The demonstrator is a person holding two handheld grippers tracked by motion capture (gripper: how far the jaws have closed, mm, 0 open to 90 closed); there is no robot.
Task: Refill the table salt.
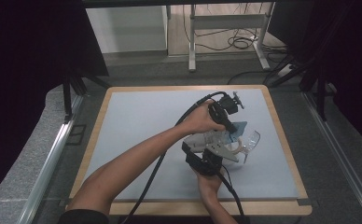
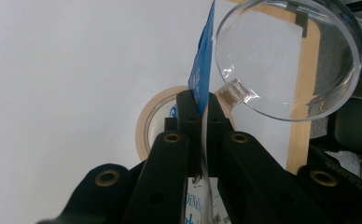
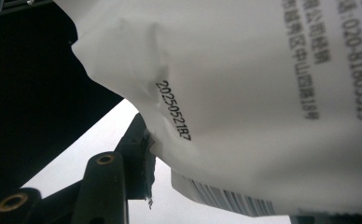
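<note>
Left tool (image 2: 200,105): jaws are pinching narrow on the blue top edge of the packet (image 2: 202,70); in the high view the left tool (image 1: 230,125) is sitting right of bench centre, with the person's forearm reaching in from bottom left.
Right tool (image 1: 219,154): it is coming in from below, just under the left tool; in its own view one black jaw is pressing the white side of the packet (image 3: 244,93) and the other jaw is hidden behind it, so it is gripping at a middling width.
Packet: a white pouch with a blue top, black print, a date code and a barcode strip on its lower edge; it is being held up off the bench (image 1: 137,135) between both tools, with the blue edge standing upright in the left gripper view.
Clear lid (image 2: 288,58): a round transparent piece with a small tab is lying just beside the packet, right of it; in the high view the clear lid (image 1: 249,140) is resting on the bench, right of both tools.
Tape roll (image 2: 146,126): a beige ring is lying flat on the bench behind the left tool's jaws, partly hidden by them.
Bench: a pale grey top with a wooden border.
</note>
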